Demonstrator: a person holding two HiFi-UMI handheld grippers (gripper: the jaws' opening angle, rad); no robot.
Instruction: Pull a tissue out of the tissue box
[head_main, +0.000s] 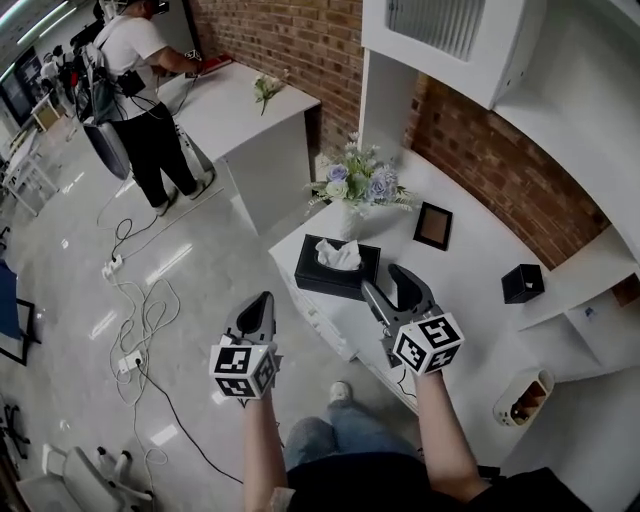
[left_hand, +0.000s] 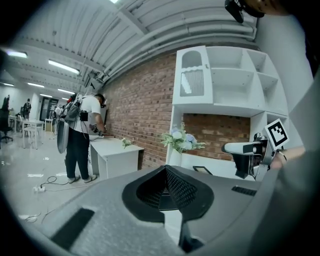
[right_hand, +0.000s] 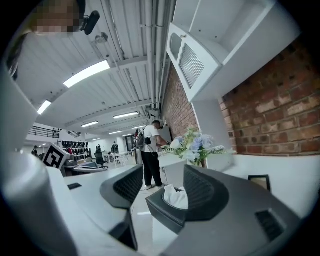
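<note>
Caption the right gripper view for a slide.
Open right gripper faces the white tissue poking from the black rectangular tissue box.

We see a red brick wall (head_main: 290, 40) behind white desks (head_main: 235, 115) and white shelving (head_main: 500, 60) — a glossy pale floor (head_main: 60, 250) strewn with cables (head_main: 140, 320), strip lights (right_hand: 86, 73) overhead.

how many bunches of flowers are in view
2. A big bunch stands behind the tissue box on the near counter; a small bunch lies on the far desk. None seems hidden.
</note>
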